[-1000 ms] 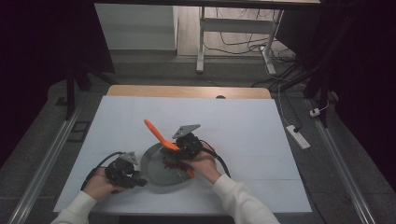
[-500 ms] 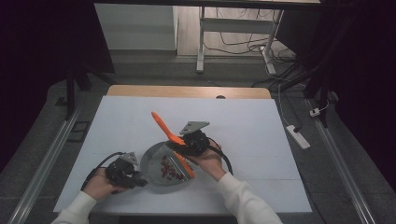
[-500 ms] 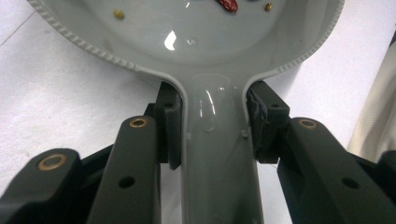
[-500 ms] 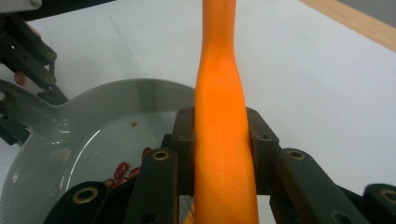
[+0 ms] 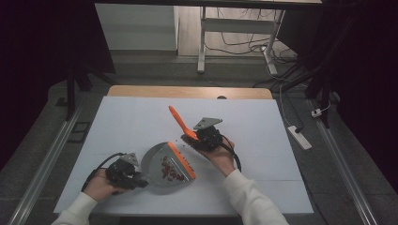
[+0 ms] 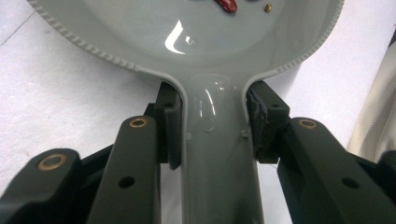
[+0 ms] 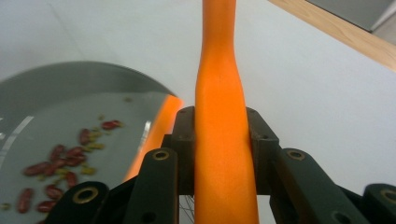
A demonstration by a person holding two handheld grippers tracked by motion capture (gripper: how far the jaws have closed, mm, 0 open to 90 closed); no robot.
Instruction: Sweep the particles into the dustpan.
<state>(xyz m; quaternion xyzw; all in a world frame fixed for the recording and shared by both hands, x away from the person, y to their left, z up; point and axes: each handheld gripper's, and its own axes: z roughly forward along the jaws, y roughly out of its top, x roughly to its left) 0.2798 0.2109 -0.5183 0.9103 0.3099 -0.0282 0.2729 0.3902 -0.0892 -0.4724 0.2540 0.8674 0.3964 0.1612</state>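
Clamped on the grey handle of the dustpan [image 5: 169, 164], the left claw [image 5: 136, 180] is seen with both pads pressed against the handle's sides, so that the pan is kept flat on the white surface [image 5: 122, 122] with its orange lip turned away from the hand. Red beans [image 5: 170, 171] and small crumbs are gathered inside the dustpan. Just beyond and right of the dustpan, the right claw [image 5: 197, 138] is closed tight on the orange brush handle [image 5: 180, 123], held tilted, judged ready for sweeping toward the dustpan.
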